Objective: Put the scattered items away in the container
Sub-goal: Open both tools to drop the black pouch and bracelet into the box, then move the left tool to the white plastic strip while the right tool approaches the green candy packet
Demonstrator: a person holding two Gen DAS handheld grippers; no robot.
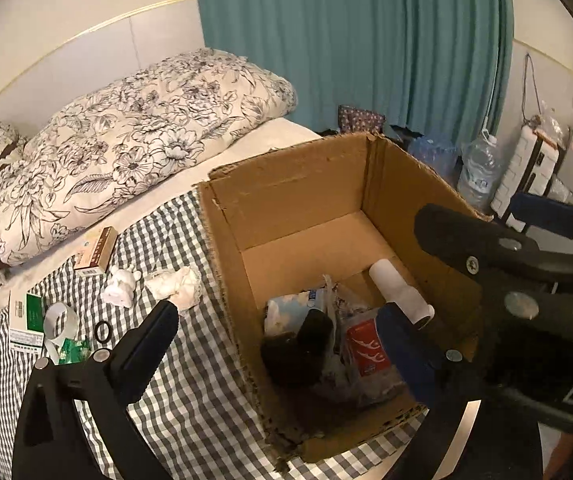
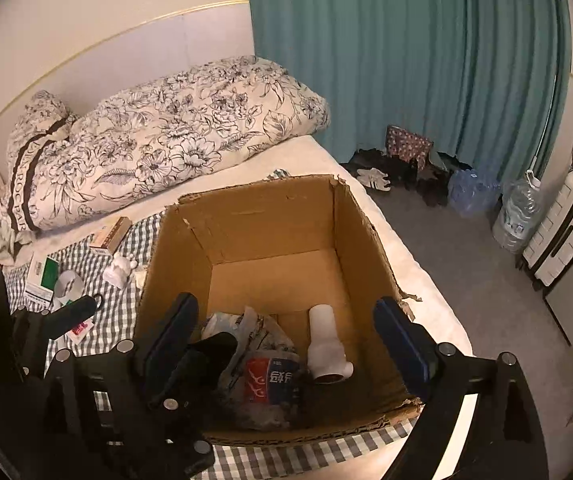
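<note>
Floral duvet point(image 2: 158, 148) folded in the upper left, teal curtain point(image 2: 406, 60) filling the upper right, checked cloth point(image 1: 190, 360) over the bed at lower left, large water bottle point(image 2: 518, 212) and white suitcase point(image 2: 562, 228) at the right edge, grey floor point(image 2: 466, 264) beside them

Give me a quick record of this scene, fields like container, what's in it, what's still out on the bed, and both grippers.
container: brown cardboard box, open, on the checked blanket
inside: white plastic pipe fitting, red-labelled plastic bag, dark item
still out: small brown carton, white figurine, crumpled white tissue, green-and-white box, tape roll, black ring
left gripper: open, empty
right gripper: open, empty, over box
</note>
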